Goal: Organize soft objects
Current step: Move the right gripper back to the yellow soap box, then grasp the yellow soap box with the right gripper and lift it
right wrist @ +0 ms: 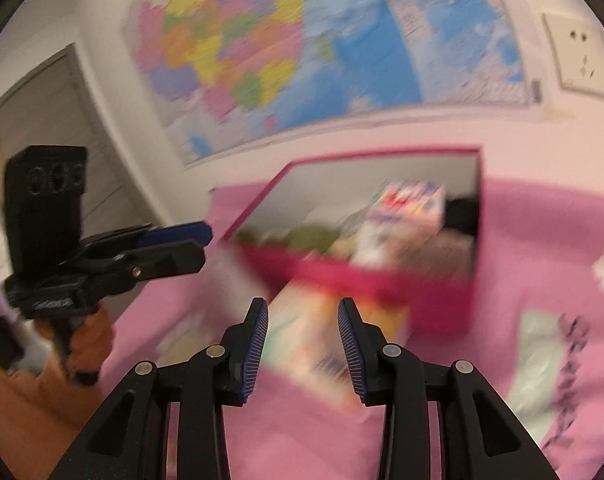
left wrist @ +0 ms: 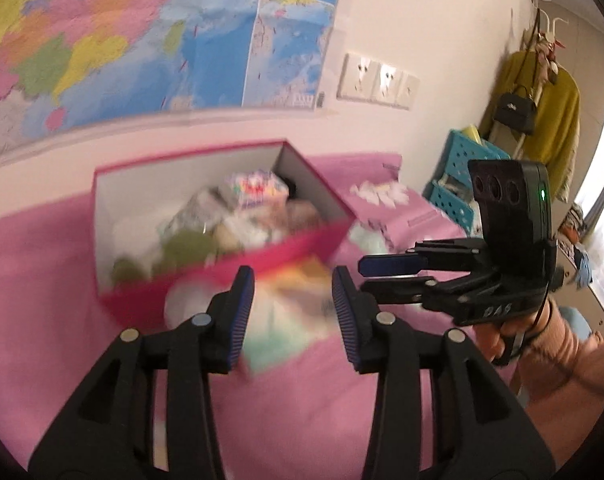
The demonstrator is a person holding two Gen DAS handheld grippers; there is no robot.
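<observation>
Blur lies over both views, so I name things with care; on the pink bed cover stands a pink box with a grey inside, open at the top, already full of soft things: a patterned packet, something green, pale bundles. Just in front of its near wall lies a soft pastel packet, white with yellow and mint colour, flat on the cover and not yet in the box; what it is exactly I cannot tell. My left gripper hovers above this packet with its blue pads spread apart, holding nothing; my right gripper looks at the same packet from the other side, its fingers also spread and empty. In the left view the right gripper comes in from the right, close beside the box corner. Farther right on the cover lies a mint-green cloth with dark letters, well apart from the box.

I judge the packet light and yielding; it will bend and sag when lifted by one end, and a smooth wrapper may slide between the pads. I would take it across its middle, on the short side, with a firm squeeze; then lay it on top of the pile, because the box has little room left.
</observation>
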